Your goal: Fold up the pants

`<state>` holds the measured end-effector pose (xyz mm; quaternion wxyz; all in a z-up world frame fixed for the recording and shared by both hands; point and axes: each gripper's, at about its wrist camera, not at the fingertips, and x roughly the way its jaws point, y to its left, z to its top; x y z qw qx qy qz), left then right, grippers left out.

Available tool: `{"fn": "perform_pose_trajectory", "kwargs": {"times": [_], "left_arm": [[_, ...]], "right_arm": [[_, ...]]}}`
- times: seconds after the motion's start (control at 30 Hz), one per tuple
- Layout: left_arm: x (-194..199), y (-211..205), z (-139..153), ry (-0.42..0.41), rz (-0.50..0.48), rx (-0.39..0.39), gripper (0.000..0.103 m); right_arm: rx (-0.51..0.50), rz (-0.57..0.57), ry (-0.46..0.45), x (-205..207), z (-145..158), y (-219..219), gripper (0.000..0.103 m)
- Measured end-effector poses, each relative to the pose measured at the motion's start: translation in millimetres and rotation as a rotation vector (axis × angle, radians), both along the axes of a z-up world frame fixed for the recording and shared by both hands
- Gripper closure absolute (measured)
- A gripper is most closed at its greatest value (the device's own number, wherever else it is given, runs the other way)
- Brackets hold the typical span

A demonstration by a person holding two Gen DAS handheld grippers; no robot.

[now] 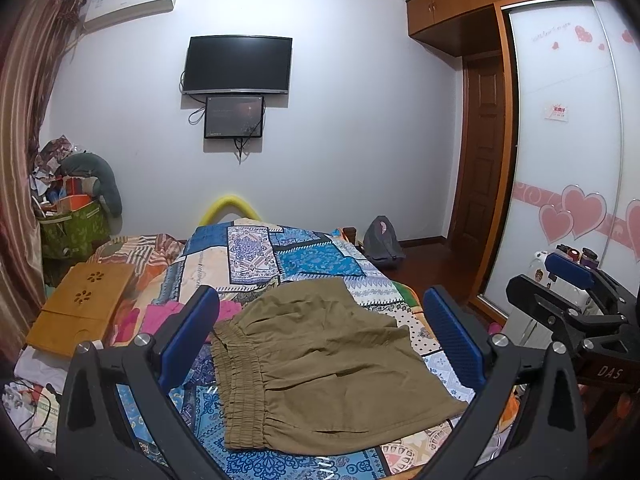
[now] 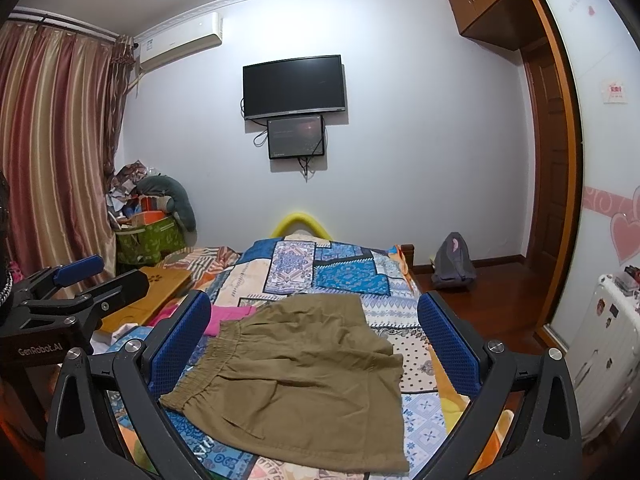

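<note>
Olive-brown shorts [image 1: 320,364] with an elastic waistband lie folded in a flat stack on the patchwork bedspread [image 1: 280,256], waistband to the left. They also show in the right wrist view [image 2: 304,376]. My left gripper [image 1: 320,336] hovers above them, open and empty, blue pads spread wide. My right gripper [image 2: 314,344] is likewise open and empty above the shorts. The right gripper shows at the right edge of the left wrist view [image 1: 576,284]; the left gripper shows at the left edge of the right wrist view [image 2: 72,280].
A pink garment [image 1: 168,312] lies left of the shorts. A wooden lap tray [image 1: 80,308] sits on the bed's left side. A green storage bag [image 1: 72,228] stands in the corner. A grey backpack [image 1: 382,244], a wardrobe [image 1: 568,140] and a white suitcase [image 2: 608,344] are to the right.
</note>
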<state>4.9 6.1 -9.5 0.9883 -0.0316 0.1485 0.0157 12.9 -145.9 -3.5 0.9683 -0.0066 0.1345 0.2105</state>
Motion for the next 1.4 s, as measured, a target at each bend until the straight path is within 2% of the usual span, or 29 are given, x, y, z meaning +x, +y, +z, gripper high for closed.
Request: {"fn": "perform_pose_trajectory", "kwargs": {"times": [1.4], "left_arm": [[6.8, -1.2, -5.7, 0.015, 0.005, 0.014, 0.000]], "right_arm": [[-0.009, -0.002, 0.026, 8.6, -4.6, 1.3, 0.000]]}}
